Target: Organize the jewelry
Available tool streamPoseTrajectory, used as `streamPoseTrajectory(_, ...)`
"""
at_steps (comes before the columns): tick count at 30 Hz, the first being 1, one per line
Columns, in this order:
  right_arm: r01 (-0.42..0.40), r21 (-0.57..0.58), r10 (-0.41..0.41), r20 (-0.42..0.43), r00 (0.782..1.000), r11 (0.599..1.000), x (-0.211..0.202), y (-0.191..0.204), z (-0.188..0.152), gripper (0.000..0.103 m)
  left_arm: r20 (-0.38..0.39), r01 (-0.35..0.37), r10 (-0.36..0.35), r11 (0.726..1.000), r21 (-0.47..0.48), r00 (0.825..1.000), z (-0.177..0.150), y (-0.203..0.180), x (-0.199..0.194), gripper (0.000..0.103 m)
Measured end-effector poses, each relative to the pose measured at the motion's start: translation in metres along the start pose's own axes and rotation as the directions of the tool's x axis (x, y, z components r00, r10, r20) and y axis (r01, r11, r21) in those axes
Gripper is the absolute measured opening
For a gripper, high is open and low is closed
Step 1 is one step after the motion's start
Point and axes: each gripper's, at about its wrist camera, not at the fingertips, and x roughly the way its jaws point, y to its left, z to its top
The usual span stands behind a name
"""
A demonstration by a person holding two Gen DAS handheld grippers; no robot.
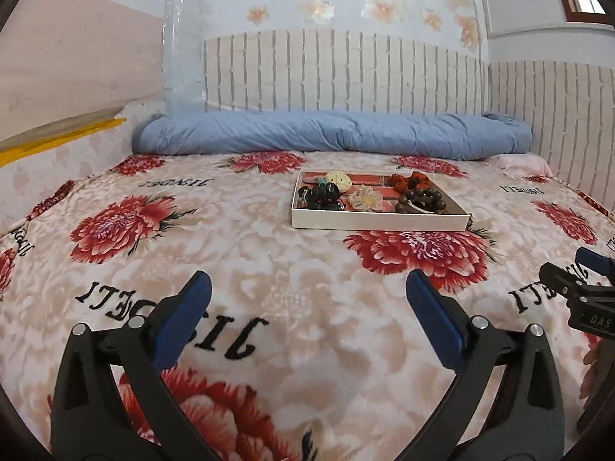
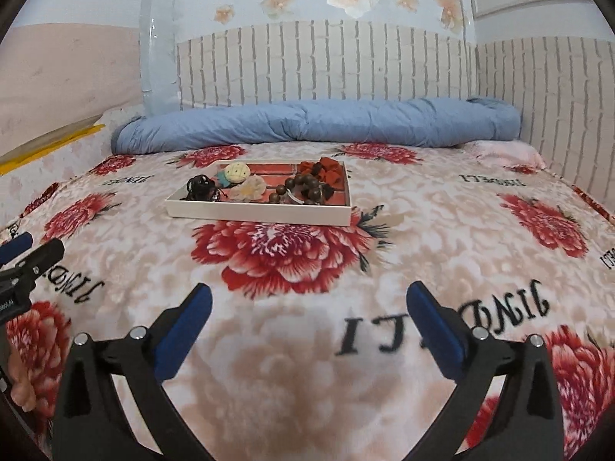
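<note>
A shallow white tray with a red floor lies on the floral blanket, well ahead of both grippers. In it are a brown wooden bead bracelet, a black bead piece, a cream flower clip, a pale round ornament and red fabric pieces. My left gripper is open over the bare blanket with nothing between its blue pads. My right gripper is likewise open and holds nothing.
The floral blanket covers the whole bed. A rolled blue quilt lies along the headboard behind the tray. Brick-pattern walls close the back and right. The other gripper shows at each view's side edge, right gripper, left gripper.
</note>
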Motion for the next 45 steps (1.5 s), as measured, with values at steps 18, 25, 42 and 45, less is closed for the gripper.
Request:
streamPoseTrajectory(18, 0.014, 0.023, -0.017, 0.122, 0.992, 1.0, -0.025, 0.0, -0.023, 0.099, 0.08, -0.049, 0.048, 0.999, 0.018, 0.996, -0.029, -0.007, -0.017, 0.098)
streamPoseTrajectory(25, 0.022, 0.002, -0.022, 0.126, 0.992, 1.0, -0.026, 0.005, -0.023, 0.099, 0.078, -0.043, 0.042, 0.999, 0.018, 0.996, -0.031, -0.007, -0.015, 0.098)
streamPoseTrajectory(42, 0.028, -0.008, -0.027, 0.137, 0.99, 1.0, -0.028, 0.008, -0.025, 0.099, 0.089, -0.044, 0.042, 0.999, 0.024, 0.995, -0.031, -0.008, -0.018, 0.098)
streamPoseTrajectory(45, 0.028, -0.005, -0.027, 0.134, 0.991, 1.0, -0.028, 0.007, -0.025, 0.099, 0.088, -0.044, 0.042, 0.999, 0.024, 0.995, -0.031, -0.008, -0.018, 0.098)
